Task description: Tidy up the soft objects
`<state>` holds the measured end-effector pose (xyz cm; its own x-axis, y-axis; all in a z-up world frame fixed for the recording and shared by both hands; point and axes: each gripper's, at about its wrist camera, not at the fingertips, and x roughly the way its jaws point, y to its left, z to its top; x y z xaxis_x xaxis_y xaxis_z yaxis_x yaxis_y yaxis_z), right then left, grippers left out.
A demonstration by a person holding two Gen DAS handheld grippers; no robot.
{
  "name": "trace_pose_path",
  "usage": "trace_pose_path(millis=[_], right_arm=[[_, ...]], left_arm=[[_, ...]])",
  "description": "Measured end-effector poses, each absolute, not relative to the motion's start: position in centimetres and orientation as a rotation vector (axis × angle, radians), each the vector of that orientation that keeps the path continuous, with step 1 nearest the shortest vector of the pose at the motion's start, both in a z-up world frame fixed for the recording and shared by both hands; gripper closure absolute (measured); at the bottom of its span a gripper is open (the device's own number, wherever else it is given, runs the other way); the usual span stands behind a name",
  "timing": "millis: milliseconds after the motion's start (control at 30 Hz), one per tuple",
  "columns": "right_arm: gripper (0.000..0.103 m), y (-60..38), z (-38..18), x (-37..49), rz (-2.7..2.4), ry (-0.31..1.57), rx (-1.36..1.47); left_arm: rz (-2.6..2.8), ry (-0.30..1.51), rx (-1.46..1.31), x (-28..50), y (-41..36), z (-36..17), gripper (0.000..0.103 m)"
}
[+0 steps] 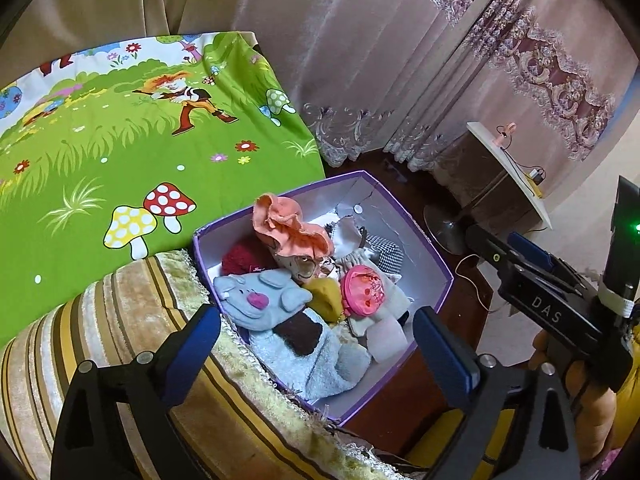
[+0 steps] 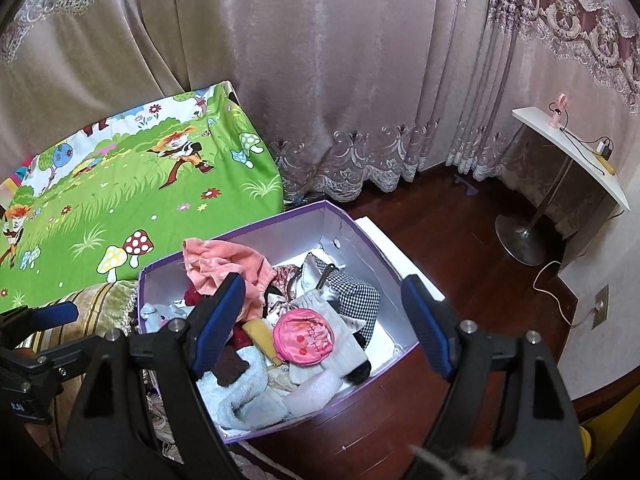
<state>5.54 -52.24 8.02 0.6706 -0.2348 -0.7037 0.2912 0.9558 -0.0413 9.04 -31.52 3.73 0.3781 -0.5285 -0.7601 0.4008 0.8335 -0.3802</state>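
Note:
A purple box (image 1: 436, 256) (image 2: 248, 236) stands on the dark floor beside the bed, full of soft things: a blue mouse toy (image 1: 260, 294) (image 2: 160, 314), a peach cloth (image 1: 292, 228) (image 2: 224, 268), a pink round pouch (image 1: 364, 290) (image 2: 304, 336), a checked cloth (image 1: 386, 254) (image 2: 356, 298), a yellow piece (image 1: 326, 296) and a light blue towel (image 1: 316, 360) (image 2: 240, 396). My left gripper (image 1: 316, 356) is open and empty, above the box's near end. My right gripper (image 2: 320, 320) is open and empty, above the box; it also shows in the left wrist view (image 1: 532, 264).
A bed with a green cartoon sheet (image 1: 120, 152) (image 2: 120, 192) lies left of the box. A striped cushion (image 1: 120, 340) touches the box's left side. Curtains (image 2: 320, 80) hang behind. A white stand table (image 2: 572, 148) with a cable stands at right.

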Motion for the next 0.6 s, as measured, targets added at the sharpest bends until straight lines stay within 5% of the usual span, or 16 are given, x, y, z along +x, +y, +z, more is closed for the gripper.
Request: trace_pose_path(millis=[600], right_arm=[[0.02, -52.28, 7.81, 5.39, -0.299, 0.785, 0.08]], left_arm=[[-0.577, 1.017, -0.078, 8.87, -32.01, 3.95, 0.0]])
